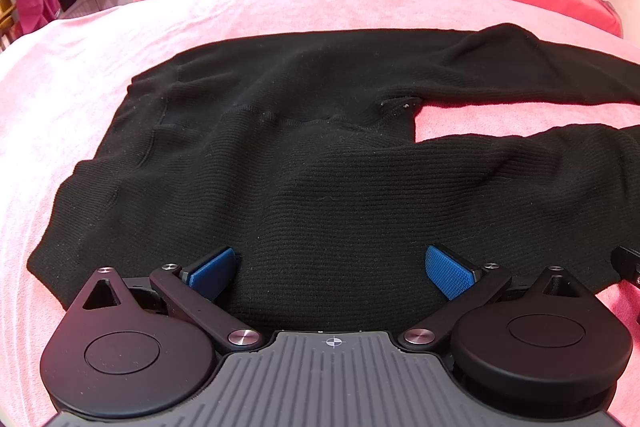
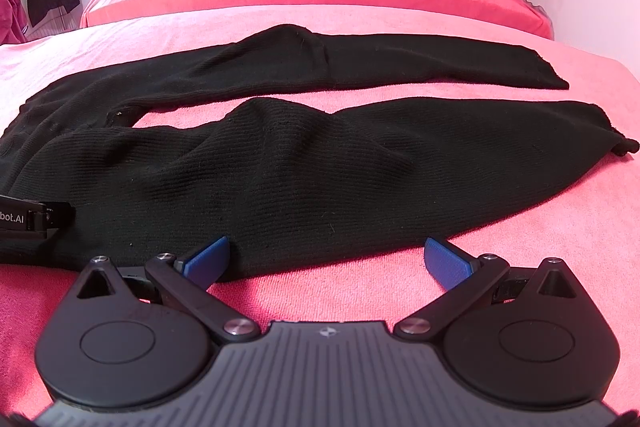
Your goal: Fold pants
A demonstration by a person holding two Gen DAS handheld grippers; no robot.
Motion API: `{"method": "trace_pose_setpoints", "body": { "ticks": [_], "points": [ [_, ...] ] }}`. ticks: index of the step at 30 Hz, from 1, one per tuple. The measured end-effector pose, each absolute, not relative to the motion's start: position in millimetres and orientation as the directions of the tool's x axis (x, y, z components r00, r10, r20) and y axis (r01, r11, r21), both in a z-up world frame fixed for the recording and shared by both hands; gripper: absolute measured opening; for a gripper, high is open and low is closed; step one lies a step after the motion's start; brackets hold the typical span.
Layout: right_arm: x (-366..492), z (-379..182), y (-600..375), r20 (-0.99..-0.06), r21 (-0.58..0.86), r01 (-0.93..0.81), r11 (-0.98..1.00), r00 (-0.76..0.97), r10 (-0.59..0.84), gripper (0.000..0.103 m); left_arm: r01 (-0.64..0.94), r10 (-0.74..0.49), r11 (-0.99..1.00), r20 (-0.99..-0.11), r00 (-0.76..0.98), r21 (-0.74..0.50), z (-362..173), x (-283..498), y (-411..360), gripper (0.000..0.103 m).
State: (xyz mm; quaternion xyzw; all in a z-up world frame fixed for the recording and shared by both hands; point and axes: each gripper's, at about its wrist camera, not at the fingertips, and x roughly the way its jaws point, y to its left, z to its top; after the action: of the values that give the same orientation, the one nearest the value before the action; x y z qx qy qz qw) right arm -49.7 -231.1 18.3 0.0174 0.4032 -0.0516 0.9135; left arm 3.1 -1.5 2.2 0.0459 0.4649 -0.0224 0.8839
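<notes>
Left gripper [image 1: 334, 269]: jaws spread wide, gripping nothing, blue pads [image 1: 450, 271] poised over the near edge of the pants [image 1: 320, 155] at the hip. Right gripper [image 2: 328, 261]: jaws likewise wide apart and empty, at the near edge of the near leg. The black ribbed pants lie flat on the pink bedcover [image 2: 540, 247], waistband left, legs running right, parted by a gap.

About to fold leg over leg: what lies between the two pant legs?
Only a bare strip of pink blanket separates the near leg from the far leg, clearest in the right wrist view.
</notes>
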Motion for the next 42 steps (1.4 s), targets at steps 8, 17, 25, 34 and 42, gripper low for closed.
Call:
{"method": "trace_pose_setpoints", "body": {
  "ticks": [8,17,25,34,42],
  "points": [
    [-52.1,17.4,-230.6,-0.730,-0.011,0.109,0.994,0.678,-0.082,0.103,0.082,0.003,0.995,-0.821,0.572,0.061,2.0,2.4,-1.4,0.103],
    [-53.8,16.2,-229.4,-0.722,-0.014,0.110,0.994,0.686,-0.086,0.103,0.082,0.003,0.995,-0.820,0.572,0.060,1.8,2.0,-1.2,0.103],
    [-54.6,16.3,-229.5,-0.718,-0.013,0.109,0.994,0.691,-0.085,0.103,0.083,0.003,0.995,-0.820,0.573,0.061,1.8,1.9,-1.1,0.103],
    [-58.1,14.5,-229.7,-0.704,-0.012,0.107,0.994,0.705,-0.084,0.103,0.081,0.003,0.995,-0.820,0.572,0.060,1.8,1.9,-0.8,0.103],
    [-63.7,14.5,-235.9,-0.693,0.016,0.079,0.997,0.720,-0.046,0.103,0.077,0.005,0.995,-0.821,0.571,0.060,1.5,2.6,-0.5,0.103]
  ]
}}
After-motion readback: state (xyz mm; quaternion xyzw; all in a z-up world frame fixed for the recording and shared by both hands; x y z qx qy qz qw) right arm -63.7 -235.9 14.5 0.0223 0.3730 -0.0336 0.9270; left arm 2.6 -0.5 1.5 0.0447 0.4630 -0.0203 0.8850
